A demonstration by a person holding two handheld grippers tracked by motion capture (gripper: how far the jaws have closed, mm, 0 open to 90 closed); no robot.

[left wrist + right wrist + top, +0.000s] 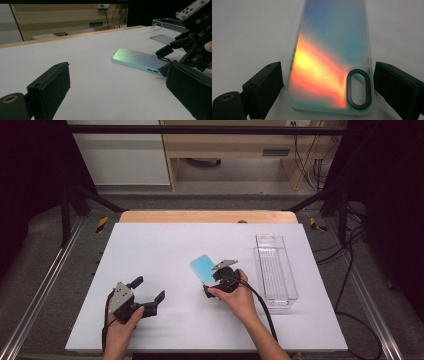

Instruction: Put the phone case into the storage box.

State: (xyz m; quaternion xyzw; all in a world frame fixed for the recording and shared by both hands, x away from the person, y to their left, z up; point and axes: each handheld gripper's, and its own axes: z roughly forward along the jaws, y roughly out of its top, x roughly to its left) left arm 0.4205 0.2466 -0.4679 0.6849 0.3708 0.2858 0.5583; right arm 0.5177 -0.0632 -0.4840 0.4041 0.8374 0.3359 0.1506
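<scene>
Item: phone case, flat on the white worktop, back face up, right of centre. In the high view we read it as plain light blue, its long axis slanting from near-right to far-left, and a clear plastic tray lies empty just to its right.

Its camera-hole end is nearest the right gripper, and the other end points away across the worktop.

In the right gripper view we see the case running lengthwise up the frame, the back shimmering orange into blue, with the dark oval camera hole at the near corner. The right gripper's fingers stand either side of that near end, a slim gap showing on each side; they are loose, not pressing on the case edges.

In the left gripper view we see the case side-on as pale green, two side-button slots along its edge.

The left gripper rests well apart to the left, its fingers spread wide over bare worktop.
</scene>
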